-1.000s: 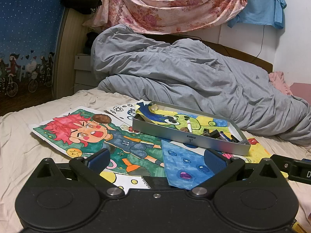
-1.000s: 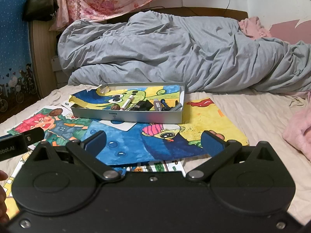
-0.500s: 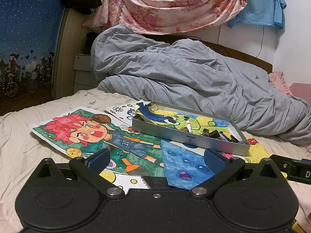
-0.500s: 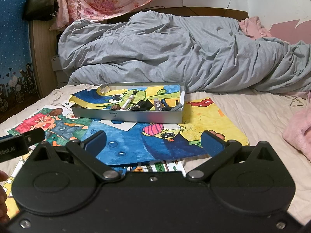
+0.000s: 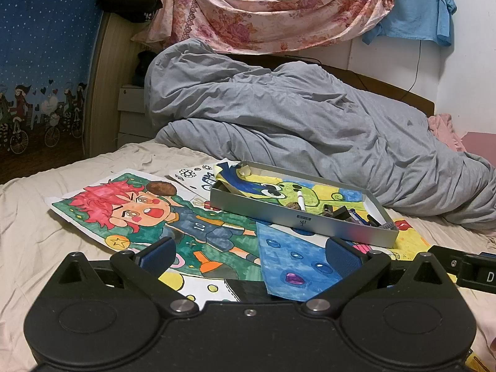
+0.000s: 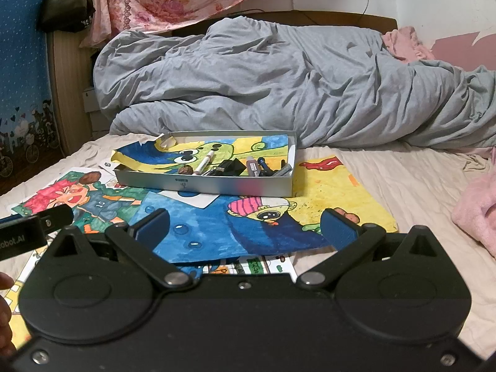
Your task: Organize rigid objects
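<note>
A shallow silver tin is sitting on drawings spread over the bed, lined with one colourful drawing and holding one white marker, one brown nut, a black clip and several pens. Both the left gripper and the right gripper are hovering wide, holding nothing.

The bed, in a wrinkled beige sheet, carries overlapping coloured drawings, a bunched grey duvet behind them, and pink cloth at its right edge.
</note>
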Motion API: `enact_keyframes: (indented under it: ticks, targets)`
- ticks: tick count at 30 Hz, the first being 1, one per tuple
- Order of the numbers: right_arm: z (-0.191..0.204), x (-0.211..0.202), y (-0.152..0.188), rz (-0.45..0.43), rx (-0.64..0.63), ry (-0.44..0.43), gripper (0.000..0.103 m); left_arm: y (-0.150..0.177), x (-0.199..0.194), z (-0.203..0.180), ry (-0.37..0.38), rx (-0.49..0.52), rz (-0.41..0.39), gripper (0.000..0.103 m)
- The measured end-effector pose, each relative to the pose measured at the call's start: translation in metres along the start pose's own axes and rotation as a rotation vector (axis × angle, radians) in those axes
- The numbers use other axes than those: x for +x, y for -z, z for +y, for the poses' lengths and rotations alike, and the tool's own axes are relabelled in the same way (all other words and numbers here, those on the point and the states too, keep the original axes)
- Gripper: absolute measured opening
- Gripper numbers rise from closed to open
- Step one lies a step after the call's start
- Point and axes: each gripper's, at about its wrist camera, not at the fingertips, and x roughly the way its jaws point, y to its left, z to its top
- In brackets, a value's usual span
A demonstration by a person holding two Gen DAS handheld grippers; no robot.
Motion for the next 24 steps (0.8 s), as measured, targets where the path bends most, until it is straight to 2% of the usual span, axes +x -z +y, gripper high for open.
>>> enact_keyframes:
  ticks: [24]
  targets:
    - [0.0011, 0.0010, -0.0002, 0.007, 0.000, 0.001, 0.102, 0.0001, 0.0000, 0.0002, 0.000, -0.001, 0.003, 0.102]
